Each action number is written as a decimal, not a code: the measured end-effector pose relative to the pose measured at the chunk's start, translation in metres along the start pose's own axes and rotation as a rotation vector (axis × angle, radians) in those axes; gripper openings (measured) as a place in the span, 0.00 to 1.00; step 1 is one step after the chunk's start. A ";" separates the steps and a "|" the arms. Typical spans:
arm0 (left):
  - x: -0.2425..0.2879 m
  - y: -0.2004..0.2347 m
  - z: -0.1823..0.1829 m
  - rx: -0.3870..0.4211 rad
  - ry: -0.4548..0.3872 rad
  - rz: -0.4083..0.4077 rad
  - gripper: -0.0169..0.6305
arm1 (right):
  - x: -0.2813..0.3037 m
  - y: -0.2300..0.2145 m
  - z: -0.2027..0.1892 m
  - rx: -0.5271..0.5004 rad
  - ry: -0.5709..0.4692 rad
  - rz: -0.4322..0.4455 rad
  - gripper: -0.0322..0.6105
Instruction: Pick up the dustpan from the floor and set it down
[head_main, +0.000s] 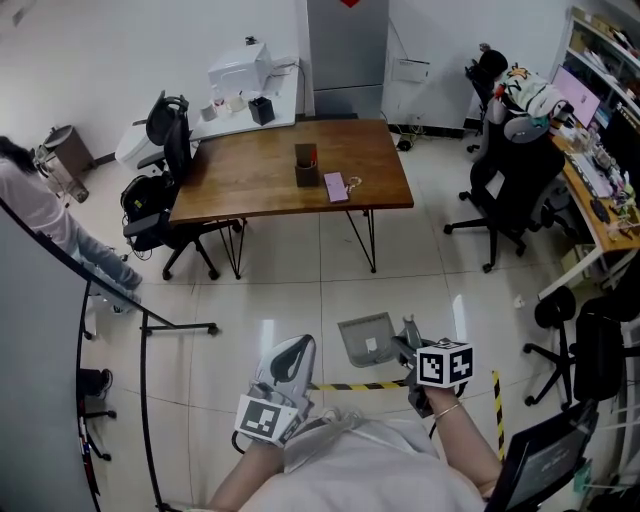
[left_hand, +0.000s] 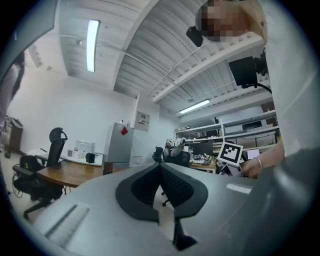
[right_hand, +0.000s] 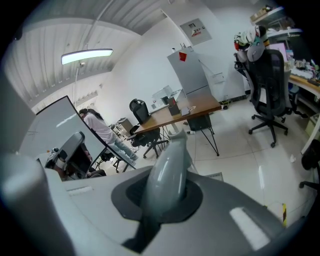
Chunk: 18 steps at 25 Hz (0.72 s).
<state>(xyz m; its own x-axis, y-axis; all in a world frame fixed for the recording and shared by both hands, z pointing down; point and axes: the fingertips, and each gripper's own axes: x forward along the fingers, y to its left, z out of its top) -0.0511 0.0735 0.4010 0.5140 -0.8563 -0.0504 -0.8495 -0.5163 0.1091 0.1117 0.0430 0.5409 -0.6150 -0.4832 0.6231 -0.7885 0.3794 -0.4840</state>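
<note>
The grey dustpan (head_main: 368, 338) hangs just in front of my right gripper (head_main: 410, 345), its pan tilted over the tiled floor. In the right gripper view the rounded grey handle (right_hand: 169, 165) runs forward between the dark pads, and my right gripper (right_hand: 162, 197) is shut on it. My left gripper (head_main: 297, 347) is lower left of the dustpan and apart from it. In the left gripper view its jaws (left_hand: 161, 169) meet at the tips with nothing between them, pointing level across the room.
A wooden table (head_main: 250, 185) stands ahead with a dark box and a pink item on it. Black office chairs (head_main: 505, 190) stand at its left and at the right. Yellow-black tape (head_main: 350, 386) crosses the floor below. A person (head_main: 45, 215) stands at the left by a black rail (head_main: 145, 330).
</note>
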 end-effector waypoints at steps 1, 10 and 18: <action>0.000 0.001 0.001 0.005 -0.002 -0.001 0.05 | 0.000 0.001 0.002 -0.001 -0.003 0.003 0.05; 0.009 0.014 0.002 0.013 -0.008 0.021 0.05 | 0.010 0.005 0.001 -0.003 0.016 0.019 0.05; 0.026 0.022 -0.011 0.015 0.006 0.045 0.05 | 0.019 -0.010 0.001 0.008 0.038 0.042 0.05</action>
<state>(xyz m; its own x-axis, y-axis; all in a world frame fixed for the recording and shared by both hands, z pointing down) -0.0552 0.0398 0.4128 0.4764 -0.8784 -0.0394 -0.8731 -0.4778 0.0967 0.1081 0.0291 0.5564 -0.6470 -0.4365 0.6252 -0.7622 0.3926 -0.5147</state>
